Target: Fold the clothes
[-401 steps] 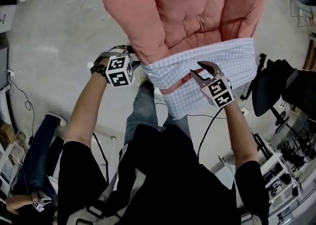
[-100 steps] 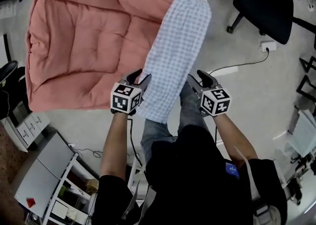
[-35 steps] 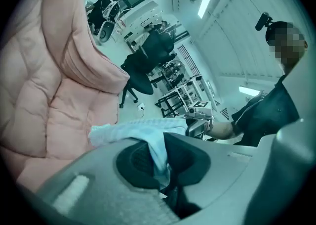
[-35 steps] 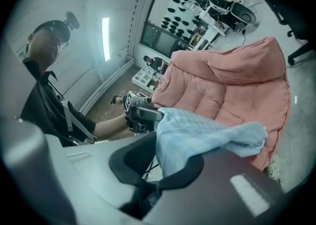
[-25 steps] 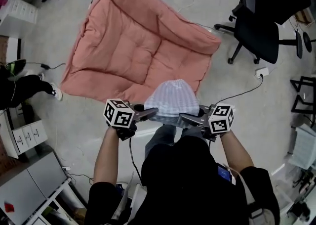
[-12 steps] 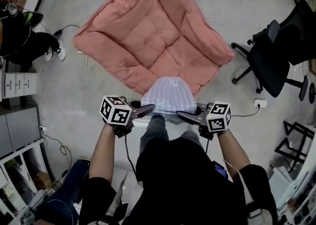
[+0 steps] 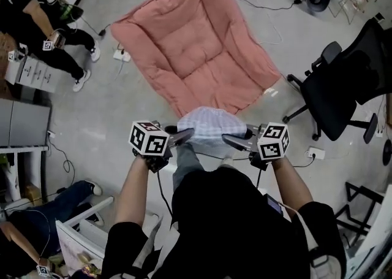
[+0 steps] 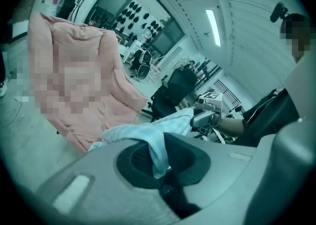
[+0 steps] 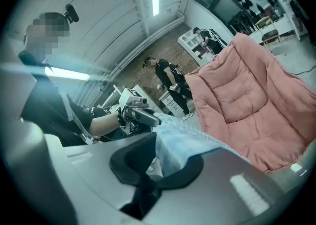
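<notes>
A light checked garment (image 7: 211, 123) hangs stretched between my two grippers in front of the person's chest. My left gripper (image 7: 185, 134) is shut on its left edge, and the cloth (image 8: 153, 140) runs out from between its jaws. My right gripper (image 7: 230, 140) is shut on the right edge, where the fabric (image 9: 180, 142) bunches between the jaws. Each gripper view shows the other gripper across the cloth: the right gripper (image 8: 206, 116) and the left gripper (image 9: 143, 115). A pink padded mat (image 7: 199, 42) lies on the floor beyond the garment.
A black office chair (image 7: 343, 84) stands at the right of the mat. A person in black (image 7: 43, 17) crouches at the upper left beside grey cabinets (image 7: 24, 127). Cables and a power strip (image 7: 119, 55) lie on the floor.
The person has turned, so the mat and chair have swung round in the head view. The garment stays bunched short between both grippers, which have moved and tipped up together.
</notes>
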